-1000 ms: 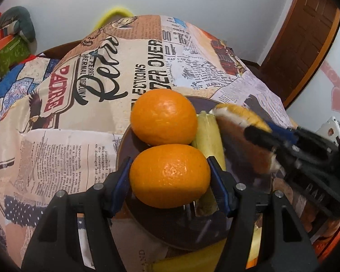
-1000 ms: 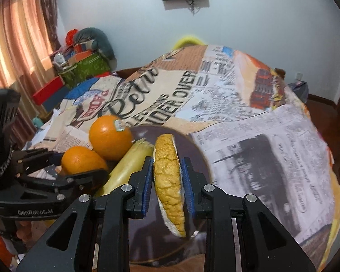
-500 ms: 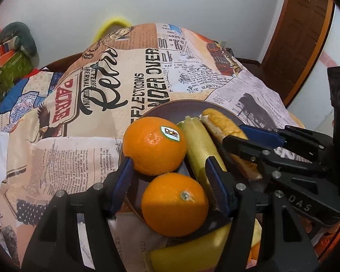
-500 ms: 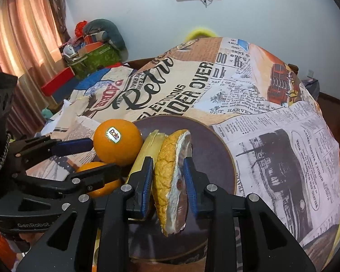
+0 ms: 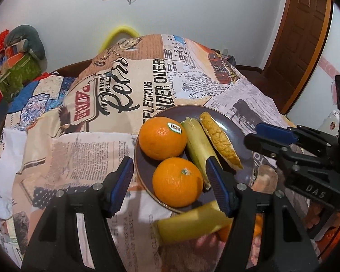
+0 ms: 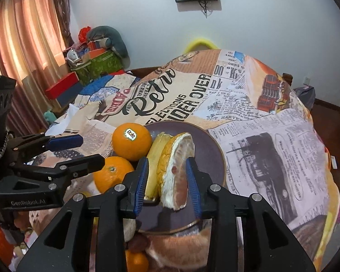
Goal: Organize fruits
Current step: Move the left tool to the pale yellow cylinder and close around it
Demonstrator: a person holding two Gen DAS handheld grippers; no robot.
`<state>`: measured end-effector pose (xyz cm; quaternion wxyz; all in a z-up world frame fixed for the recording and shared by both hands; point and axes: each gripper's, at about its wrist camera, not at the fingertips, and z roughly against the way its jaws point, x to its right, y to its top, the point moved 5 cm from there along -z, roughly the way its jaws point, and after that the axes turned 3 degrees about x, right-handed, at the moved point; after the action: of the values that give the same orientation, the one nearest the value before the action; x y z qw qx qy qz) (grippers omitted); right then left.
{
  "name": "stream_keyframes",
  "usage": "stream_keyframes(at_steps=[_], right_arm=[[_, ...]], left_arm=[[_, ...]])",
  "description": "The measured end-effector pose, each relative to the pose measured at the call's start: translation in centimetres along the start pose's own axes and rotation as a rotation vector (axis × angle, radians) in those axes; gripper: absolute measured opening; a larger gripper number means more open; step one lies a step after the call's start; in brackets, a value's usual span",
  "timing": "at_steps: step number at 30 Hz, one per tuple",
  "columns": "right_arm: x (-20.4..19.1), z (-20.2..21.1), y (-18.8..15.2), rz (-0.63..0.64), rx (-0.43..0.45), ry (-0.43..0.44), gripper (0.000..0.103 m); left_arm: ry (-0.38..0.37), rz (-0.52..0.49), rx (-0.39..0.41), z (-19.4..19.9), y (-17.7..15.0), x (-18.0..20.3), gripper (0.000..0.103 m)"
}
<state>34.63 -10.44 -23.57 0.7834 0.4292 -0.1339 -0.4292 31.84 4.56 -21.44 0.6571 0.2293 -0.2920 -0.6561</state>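
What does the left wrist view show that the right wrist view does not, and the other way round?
Only the left view shows the door and a yellow piece below the plate. Only the right view shows the curtain and the wedge's pink flesh; on the left only its rind shows. Both show the two oranges, the corn, the cloth and both tongs, open.

Left gripper point(image 5: 170, 185): fingers spread wide, nothing between them. Right gripper point(image 6: 167, 181): fingers parted, not clamping. Both angled downward, side by side.
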Motion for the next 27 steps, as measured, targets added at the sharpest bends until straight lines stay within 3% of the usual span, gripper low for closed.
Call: stream_keyframes(at_steps=[10, 18, 22, 27], right_arm=[[-0.5, 1.6, -2.5, -0.014, -0.023, -0.004, 0.04], [-0.8, -0.1, -5.6, -0.015, -0.113, -0.005, 0.041], [-2.0, -0.5, -5.9, -0.008, -0.124, 0.016, 0.041], [-3.6, -0.2, -5.7, 0.025, -0.118, 0.038, 0.041]], left_arm=[[0.008, 0.009, -0.066, 1.1, -3.6, -0.5, 0.072], [0.055, 0.04, -0.113, 0.7, -7.0, -2.3, 0.074], [0.045, 0.08, -0.126, 0.8, -8.1, -3.0, 0.075], [0.037, 0.058, -0.14, 0.9, -9.1, -2.6, 0.075]])
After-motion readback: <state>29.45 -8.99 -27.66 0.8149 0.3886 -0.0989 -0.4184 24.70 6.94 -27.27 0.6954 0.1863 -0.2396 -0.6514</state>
